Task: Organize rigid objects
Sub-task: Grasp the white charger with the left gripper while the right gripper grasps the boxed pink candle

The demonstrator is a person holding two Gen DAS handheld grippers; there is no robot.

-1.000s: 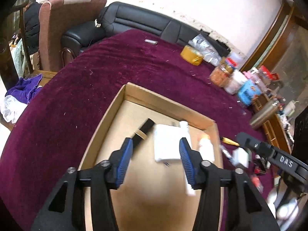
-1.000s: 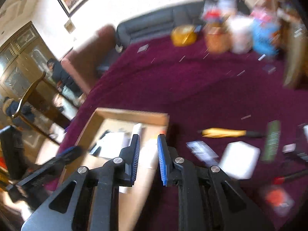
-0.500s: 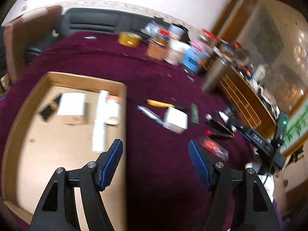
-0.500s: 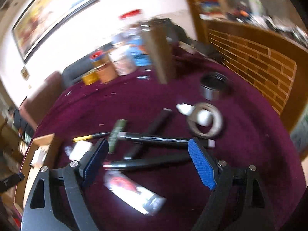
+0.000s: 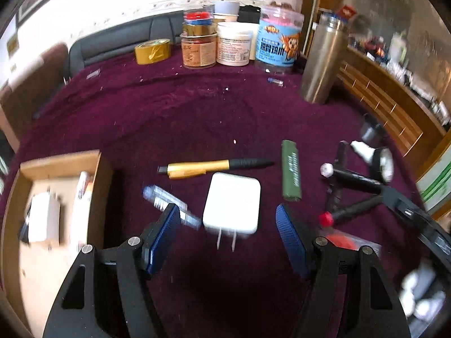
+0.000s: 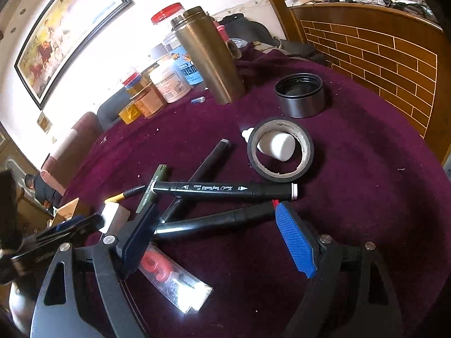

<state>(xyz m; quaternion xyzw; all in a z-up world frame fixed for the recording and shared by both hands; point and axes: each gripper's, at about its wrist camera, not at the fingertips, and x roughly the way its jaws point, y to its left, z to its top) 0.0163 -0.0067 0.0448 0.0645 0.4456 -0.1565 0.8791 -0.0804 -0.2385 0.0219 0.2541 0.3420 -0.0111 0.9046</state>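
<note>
In the left wrist view my left gripper is open just above the purple cloth. A white plug charger lies between its fingertips, prongs toward me, untouched. Beyond it lie a yellow-and-black pen and a green lighter. A cardboard box at the left holds a white block and a tube. My right gripper is wide open over crossed black markers. One black marker lies between its fingers, and a labelled marker lies just past them.
A black tape roll rings a white bottle. Near it stand a black lid and a metal flask. Jars and a yellow tape roll line the far edge. A clear packet lies under the right gripper's left finger.
Both grippers swung right, away from the cardboard box and over the loose items. The right jaws went from nearly shut to wide open. The left jaws widened too.
</note>
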